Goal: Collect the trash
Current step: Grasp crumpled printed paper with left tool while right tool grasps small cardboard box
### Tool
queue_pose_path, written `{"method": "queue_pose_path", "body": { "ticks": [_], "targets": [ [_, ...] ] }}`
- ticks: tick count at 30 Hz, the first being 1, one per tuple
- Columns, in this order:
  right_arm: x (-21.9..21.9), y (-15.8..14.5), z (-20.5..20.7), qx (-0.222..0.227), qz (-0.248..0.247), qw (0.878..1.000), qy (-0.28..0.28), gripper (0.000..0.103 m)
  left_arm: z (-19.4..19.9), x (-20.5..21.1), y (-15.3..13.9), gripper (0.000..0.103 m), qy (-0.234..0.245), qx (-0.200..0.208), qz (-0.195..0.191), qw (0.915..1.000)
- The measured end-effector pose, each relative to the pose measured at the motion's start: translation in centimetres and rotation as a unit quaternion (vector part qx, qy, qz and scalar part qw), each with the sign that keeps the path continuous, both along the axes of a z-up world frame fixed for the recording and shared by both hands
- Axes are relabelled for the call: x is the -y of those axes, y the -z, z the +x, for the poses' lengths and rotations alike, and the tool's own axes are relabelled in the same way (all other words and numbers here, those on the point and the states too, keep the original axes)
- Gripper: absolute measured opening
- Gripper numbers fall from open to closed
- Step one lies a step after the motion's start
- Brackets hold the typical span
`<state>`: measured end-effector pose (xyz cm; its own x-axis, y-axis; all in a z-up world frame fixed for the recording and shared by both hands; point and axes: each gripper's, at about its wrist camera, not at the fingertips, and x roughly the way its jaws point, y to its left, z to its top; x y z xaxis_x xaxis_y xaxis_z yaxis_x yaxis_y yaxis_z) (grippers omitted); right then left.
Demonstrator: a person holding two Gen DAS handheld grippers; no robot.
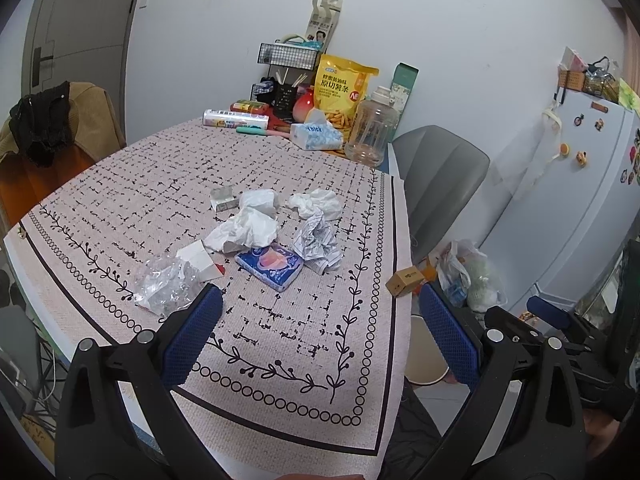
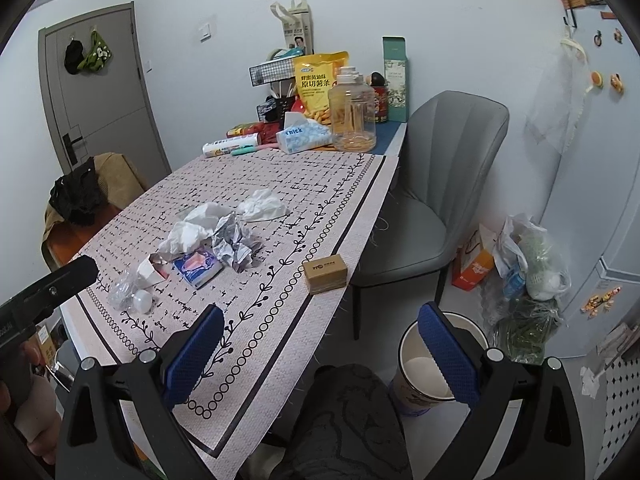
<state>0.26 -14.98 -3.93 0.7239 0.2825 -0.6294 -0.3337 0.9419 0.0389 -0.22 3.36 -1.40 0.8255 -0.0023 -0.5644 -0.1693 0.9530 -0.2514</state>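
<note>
Trash lies in the middle of the patterned tablecloth [image 1: 280, 360]: crumpled white tissues [image 1: 248, 228] [image 2: 192, 228], a crumpled printed paper [image 1: 318, 242] [image 2: 234, 246], a blue tissue packet [image 1: 270, 266] [image 2: 198, 266], a small white carton [image 1: 198, 258] and clear plastic wrap [image 1: 166, 286] [image 2: 120, 290]. A small cardboard box [image 1: 404, 280] [image 2: 325, 273] sits at the table's right edge. My left gripper [image 1: 324, 336] hangs open over the near table, short of the pile. Held open and empty, my right gripper [image 2: 322, 356] straddles the table edge, above a white bin [image 2: 406, 394] on the floor.
At the table's far end stand a snack bag [image 1: 344, 92], a clear jar [image 1: 372, 128], a tissue pack [image 1: 316, 136] and a wire rack. A grey chair [image 2: 432, 184] sits right of the table. Plastic bags [image 2: 528, 256] lie by the fridge.
</note>
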Motion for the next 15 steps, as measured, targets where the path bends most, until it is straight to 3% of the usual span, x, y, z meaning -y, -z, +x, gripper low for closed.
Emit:
{"method": "queue_pose_path", "body": {
  "ticks": [6, 15],
  "targets": [
    [-0.8, 0.9, 1.5, -0.008, 0.000, 1.000, -0.017, 0.095, 1.3, -1.0, 1.0, 0.097, -0.001, -0.009, -0.012, 0.9999],
    [-2.6, 3.6, 5.5, -0.046, -0.012, 0.998, -0.040, 0.081, 4.7, -2.5, 2.8, 0.093, 0.004, -0.025, -0.029, 0.9993]
  ]
}}
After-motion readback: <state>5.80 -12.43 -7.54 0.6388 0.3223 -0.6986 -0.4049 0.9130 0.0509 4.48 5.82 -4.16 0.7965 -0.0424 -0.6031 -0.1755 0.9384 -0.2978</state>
